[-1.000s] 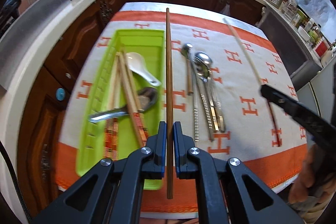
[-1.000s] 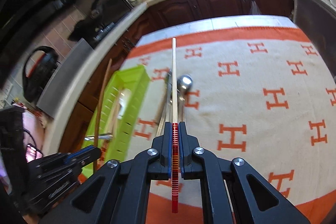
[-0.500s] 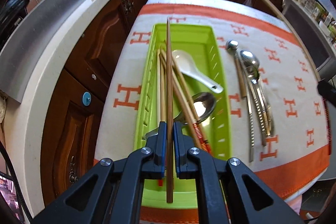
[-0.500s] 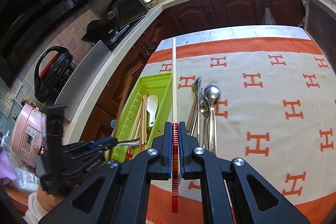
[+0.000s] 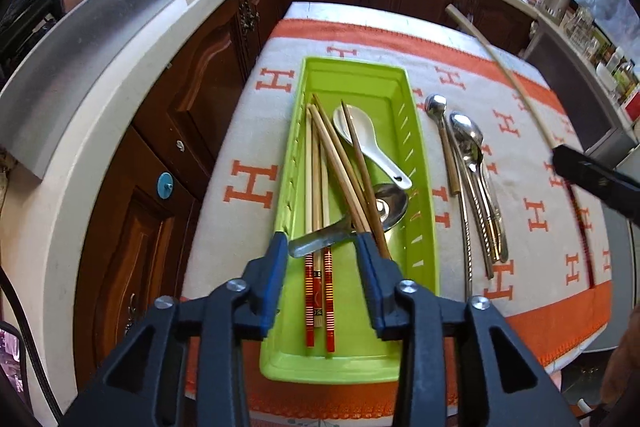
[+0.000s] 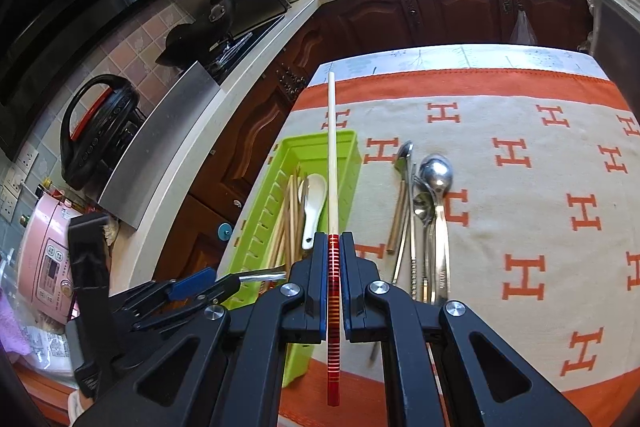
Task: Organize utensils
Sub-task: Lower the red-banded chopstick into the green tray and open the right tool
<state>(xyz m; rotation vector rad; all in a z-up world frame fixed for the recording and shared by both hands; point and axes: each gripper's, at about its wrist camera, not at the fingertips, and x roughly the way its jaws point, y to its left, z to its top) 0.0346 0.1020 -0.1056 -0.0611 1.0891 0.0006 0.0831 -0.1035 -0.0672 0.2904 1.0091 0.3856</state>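
A green tray lies on the orange-and-white cloth and holds several chopsticks, a white ceramic spoon and a metal spoon. My left gripper is open and empty just above the tray's near half. A brown chopstick lies in the tray across the spoons. My right gripper is shut on a pale chopstick with a red banded end, held above the tray. It also shows in the left wrist view.
Several metal spoons and utensils lie on the cloth right of the tray, also in the right wrist view. Wooden cabinets and a pale counter stand left of the table. A pink cooker sits far left.
My left gripper has opened and let go of the brown chopstick, which now lies in the tray. My right gripper has moved left toward the tray with its chopstick.
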